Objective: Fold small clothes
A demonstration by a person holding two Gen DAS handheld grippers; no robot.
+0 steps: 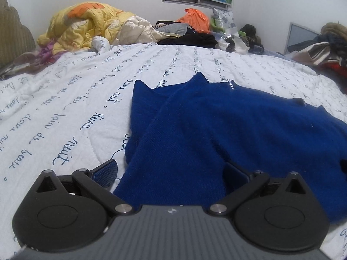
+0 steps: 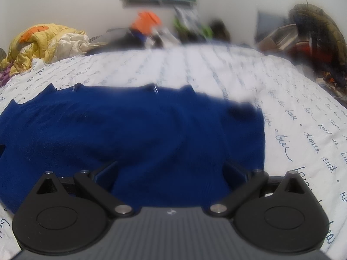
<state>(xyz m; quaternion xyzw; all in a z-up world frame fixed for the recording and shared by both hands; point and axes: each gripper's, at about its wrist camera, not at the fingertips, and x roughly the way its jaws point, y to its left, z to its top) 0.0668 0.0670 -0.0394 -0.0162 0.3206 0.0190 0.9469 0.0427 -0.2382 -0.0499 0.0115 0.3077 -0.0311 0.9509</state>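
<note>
A dark blue knitted garment (image 1: 216, 125) lies spread on the white bedspread with blue script (image 1: 76, 99). My left gripper (image 1: 171, 173) is open, its jaws wide apart at the garment's near left edge, with blue cloth lying between them. The same garment (image 2: 130, 130) fills the right wrist view. My right gripper (image 2: 171, 171) is open too, jaws wide at the garment's near right edge, with cloth bunched between them. That view is blurred. The fingertips are partly hidden under the cloth.
A yellow and orange quilt (image 1: 84, 23) and a cream jacket (image 1: 134, 30) are heaped at the far left. Dark clothes (image 1: 190, 39), an orange bag (image 1: 195, 19) and clutter line the far edge. More clothes are piled at the right (image 2: 314, 43).
</note>
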